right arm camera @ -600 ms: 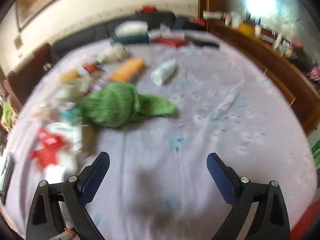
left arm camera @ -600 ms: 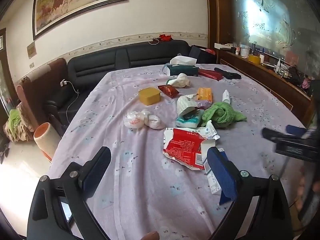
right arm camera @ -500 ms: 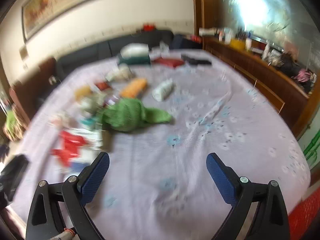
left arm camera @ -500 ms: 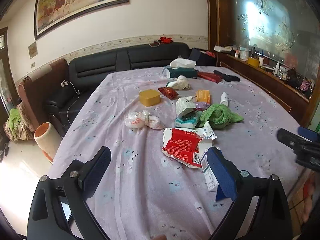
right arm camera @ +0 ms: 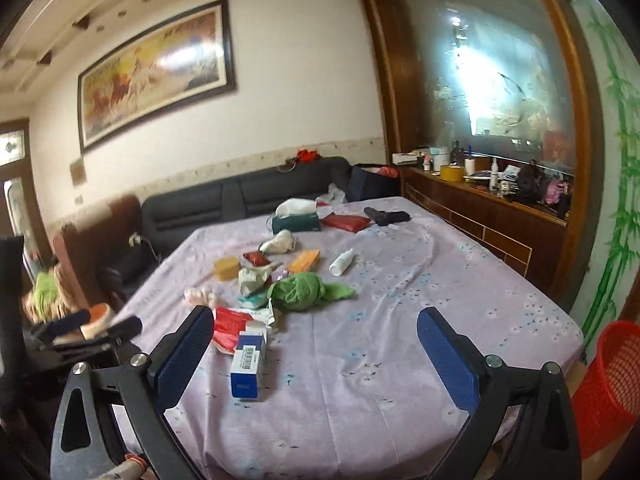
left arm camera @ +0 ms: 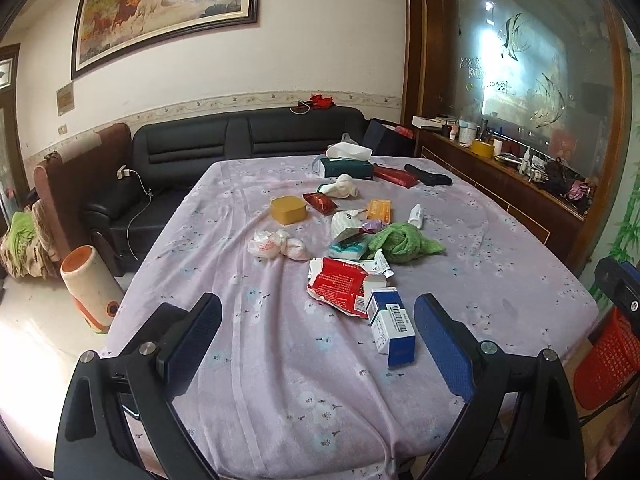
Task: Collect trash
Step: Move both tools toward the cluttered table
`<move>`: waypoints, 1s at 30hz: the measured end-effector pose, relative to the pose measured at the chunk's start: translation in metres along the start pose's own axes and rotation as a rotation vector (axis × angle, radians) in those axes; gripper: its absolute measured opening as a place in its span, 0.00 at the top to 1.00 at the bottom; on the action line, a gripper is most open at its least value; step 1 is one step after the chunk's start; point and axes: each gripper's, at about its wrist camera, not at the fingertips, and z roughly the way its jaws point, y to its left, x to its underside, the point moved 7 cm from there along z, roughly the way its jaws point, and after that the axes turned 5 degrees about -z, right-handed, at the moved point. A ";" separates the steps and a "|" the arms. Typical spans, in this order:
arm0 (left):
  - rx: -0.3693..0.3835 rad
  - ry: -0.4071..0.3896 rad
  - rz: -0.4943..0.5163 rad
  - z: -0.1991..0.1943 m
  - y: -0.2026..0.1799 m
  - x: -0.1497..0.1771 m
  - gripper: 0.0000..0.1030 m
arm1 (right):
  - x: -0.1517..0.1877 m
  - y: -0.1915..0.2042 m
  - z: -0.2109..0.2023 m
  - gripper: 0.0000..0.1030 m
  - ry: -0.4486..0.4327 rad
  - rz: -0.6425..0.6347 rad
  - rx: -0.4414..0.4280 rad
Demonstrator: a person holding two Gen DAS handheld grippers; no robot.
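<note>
Trash lies scattered on a table with a lilac cloth [left arm camera: 280, 360]. A blue-and-white carton [left arm camera: 392, 326] lies nearest, by a torn red wrapper [left arm camera: 340, 284], a green net [left arm camera: 404, 242], a white plastic bag [left arm camera: 276, 244] and a yellow box [left arm camera: 288, 209]. The carton [right arm camera: 248, 360] and green net [right arm camera: 304, 290] also show in the right wrist view. A red mesh basket [right arm camera: 608, 380] stands on the floor at the table's right corner. My left gripper [left arm camera: 318, 344] is open and empty above the near edge. My right gripper [right arm camera: 314, 360] is open and empty, held back from the table.
A tissue box [left arm camera: 346, 166], red pouch [left arm camera: 396, 176] and black item [left arm camera: 428, 178] lie at the far end. A white bottle [right arm camera: 342, 262] lies mid-table. A black sofa [left arm camera: 240, 144] stands behind, a wooden sideboard [left arm camera: 500, 184] to the right, an orange-topped bin [left arm camera: 90, 284] on the left floor.
Both grippers have pulled back and up from the table. The whole table and the red basket have come into view. Both stay open.
</note>
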 end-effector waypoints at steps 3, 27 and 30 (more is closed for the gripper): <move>-0.009 -0.009 0.007 -0.008 -0.003 0.003 0.07 | -0.001 0.002 -0.007 0.00 -0.013 -0.007 -0.003; -0.028 -0.042 0.028 -0.020 -0.007 0.002 0.07 | -0.004 0.026 -0.026 0.00 -0.050 -0.076 -0.034; -0.027 -0.039 0.029 -0.020 -0.007 0.002 0.07 | -0.004 0.026 -0.024 0.00 -0.044 -0.075 -0.038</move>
